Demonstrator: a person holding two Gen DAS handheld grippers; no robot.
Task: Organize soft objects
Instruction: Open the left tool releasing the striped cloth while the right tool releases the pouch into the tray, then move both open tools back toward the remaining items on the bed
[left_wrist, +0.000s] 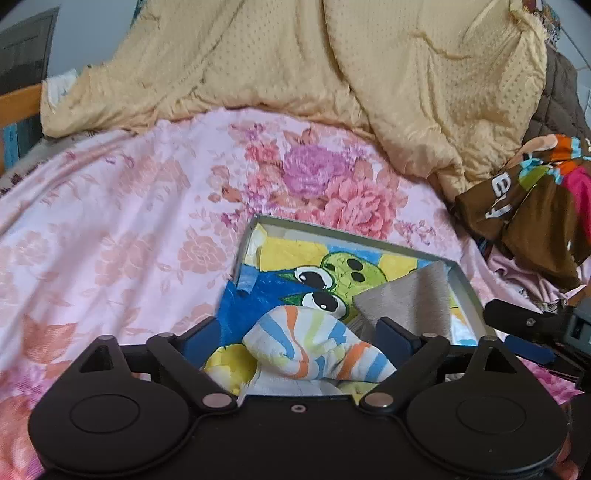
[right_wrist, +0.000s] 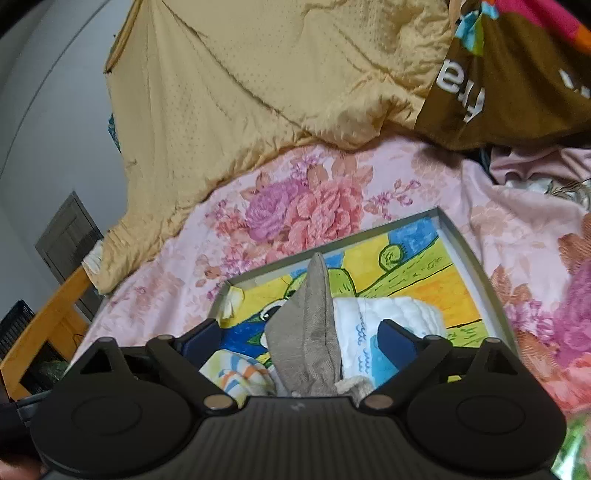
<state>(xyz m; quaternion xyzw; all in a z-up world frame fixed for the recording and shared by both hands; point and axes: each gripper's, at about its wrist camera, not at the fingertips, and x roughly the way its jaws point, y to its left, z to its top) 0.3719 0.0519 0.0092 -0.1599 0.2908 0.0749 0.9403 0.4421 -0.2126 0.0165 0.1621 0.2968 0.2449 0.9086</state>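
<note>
A shallow grey box (left_wrist: 354, 242) with a bright cartoon picture on its floor lies on the floral bedsheet; it also shows in the right wrist view (right_wrist: 461, 243). My left gripper (left_wrist: 299, 339) is open over the box's near end, with a striped sock (left_wrist: 314, 349) lying between its fingers. A grey sock (left_wrist: 410, 295) stands beside it. My right gripper (right_wrist: 299, 339) is open too, with the grey sock (right_wrist: 306, 325) upright between its fingers, a white cloth (right_wrist: 388, 314) to its right and the striped sock (right_wrist: 240, 373) to its left.
A yellow quilt (left_wrist: 295, 55) is heaped across the back of the bed. A brown and multicoloured garment (left_wrist: 535, 195) lies at the right. A wooden bed frame (right_wrist: 48, 325) and a grey wall are at the left. The right gripper's body (left_wrist: 535, 325) shows in the left view.
</note>
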